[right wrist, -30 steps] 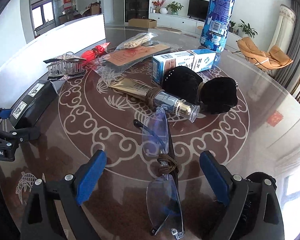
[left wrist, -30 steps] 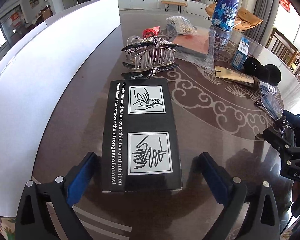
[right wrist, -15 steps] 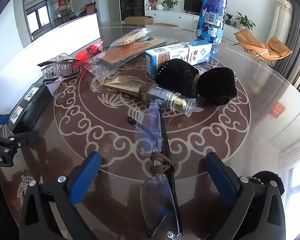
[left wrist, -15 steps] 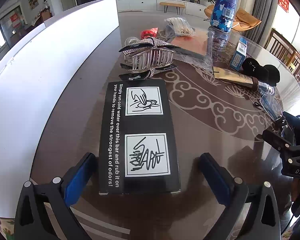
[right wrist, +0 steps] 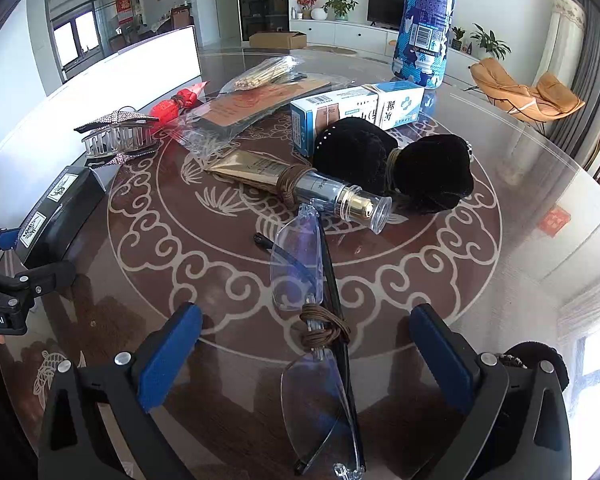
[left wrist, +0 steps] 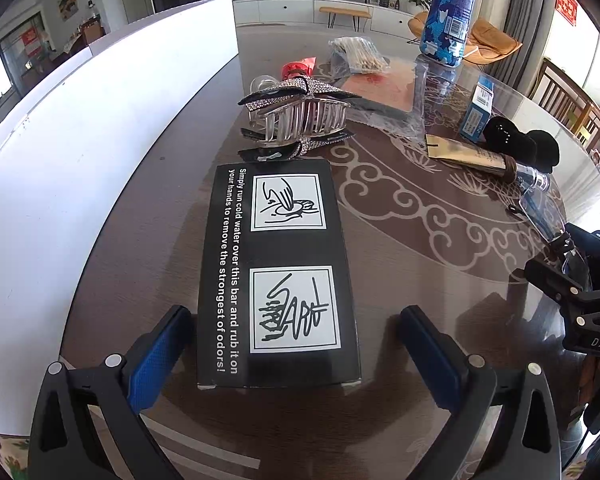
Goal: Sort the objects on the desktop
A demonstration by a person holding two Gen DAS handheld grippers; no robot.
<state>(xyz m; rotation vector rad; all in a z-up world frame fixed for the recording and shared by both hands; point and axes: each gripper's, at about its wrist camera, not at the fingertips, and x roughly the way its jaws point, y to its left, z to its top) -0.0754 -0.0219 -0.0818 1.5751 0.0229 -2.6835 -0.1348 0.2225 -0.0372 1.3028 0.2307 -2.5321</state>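
Both claws gape wide: our left gripper [left wrist: 292,344] straddles the black printed cardboard box [left wrist: 278,276]; our right gripper [right wrist: 306,344], closing carelessly, could bend the rimless folded glasses [right wrist: 320,360].

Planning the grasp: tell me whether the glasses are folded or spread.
Folded. The glasses lie flat on the table, temples behind the lenses, a brown hair tie wound round the bridge.

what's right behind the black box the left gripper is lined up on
The rhinestone hair claw lies just past the black box, then a red wrapper. What the clip hides is unclear.
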